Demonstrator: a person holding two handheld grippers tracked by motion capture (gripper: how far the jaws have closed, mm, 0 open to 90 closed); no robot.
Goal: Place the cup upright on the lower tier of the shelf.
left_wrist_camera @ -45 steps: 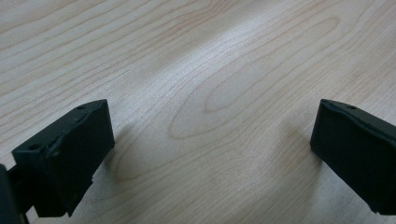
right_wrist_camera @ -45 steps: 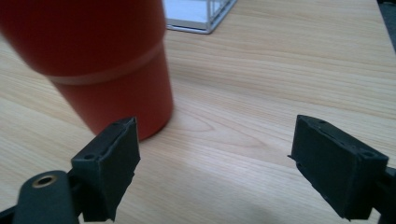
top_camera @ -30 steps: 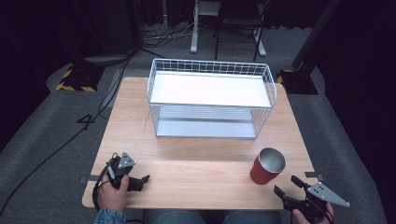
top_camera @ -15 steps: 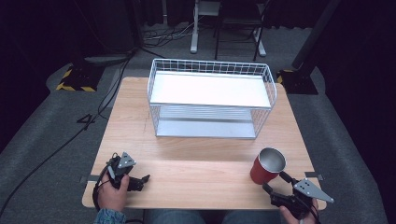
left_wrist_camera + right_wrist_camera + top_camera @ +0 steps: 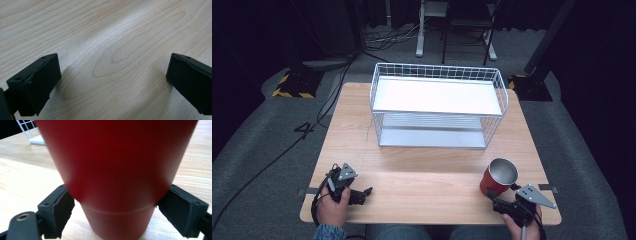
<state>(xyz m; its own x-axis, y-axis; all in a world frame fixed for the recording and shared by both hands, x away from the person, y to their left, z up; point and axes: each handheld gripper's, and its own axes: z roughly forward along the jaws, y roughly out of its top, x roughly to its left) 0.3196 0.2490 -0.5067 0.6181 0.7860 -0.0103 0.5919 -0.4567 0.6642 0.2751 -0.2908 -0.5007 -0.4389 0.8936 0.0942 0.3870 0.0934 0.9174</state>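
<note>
Since the earlier frames, my right gripper [image 5: 498, 200] has advanced from the table's near right corner up to the red cup [image 5: 498, 178]; my left gripper [image 5: 362, 192] has held its position.

Right hand [image 5: 523, 227]: low at the near edge of the table [image 5: 422, 180], gripper pointing away from me and slightly left. In the right gripper view the jaws stand one on each side of the cup's lower wall, at or very near its surface; whether they press on it I cannot tell. The cup is too close and blurred for any surface detail, and its rim is cut off at the top of that view.

Left hand [image 5: 332, 207]: resting at the near left of the table, gripper pointing right. In the left gripper view its jaws stand wide apart over bare wood, holding nothing.

The cup stands upright on the near right part of the table, its metal inside showing from above.

Farther off, mid-table, stands a white wire rack [image 5: 438, 105] with two shelves. Beyond the table, the floor is dark and hard to make out.
</note>
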